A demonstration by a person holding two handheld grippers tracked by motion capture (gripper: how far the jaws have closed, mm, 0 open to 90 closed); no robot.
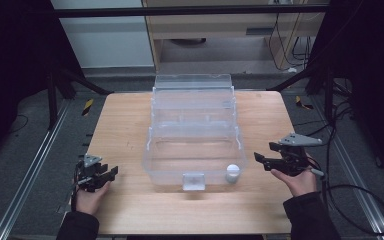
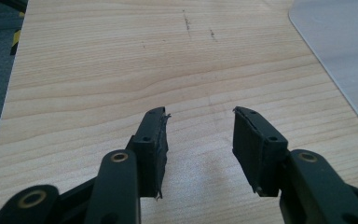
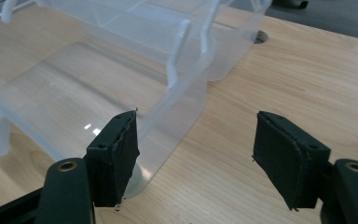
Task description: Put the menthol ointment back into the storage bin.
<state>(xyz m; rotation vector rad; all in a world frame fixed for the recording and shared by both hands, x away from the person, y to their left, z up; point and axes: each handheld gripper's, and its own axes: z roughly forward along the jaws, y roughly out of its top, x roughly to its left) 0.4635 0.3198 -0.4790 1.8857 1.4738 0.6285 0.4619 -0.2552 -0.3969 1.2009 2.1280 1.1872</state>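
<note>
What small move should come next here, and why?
Probably lift the right claw over the side wall of the clear box toward the white round piece: the claw is open and empty just outside, with the piece in the nearest corner.

A light wooden table [image 1: 130, 125] with visible grain carries the scene, set on a grey floor [image 1: 25, 150]. At its middle stands a clear plastic storage box [image 1: 195, 125] — lid thrown open toward the far edge, a latch tab on its near wall. A small white ball [image 1: 233, 172] lies inside, in the near right corner of the box. A few short dark scratches [image 2: 186, 21] mark the wood left of the box.
</note>
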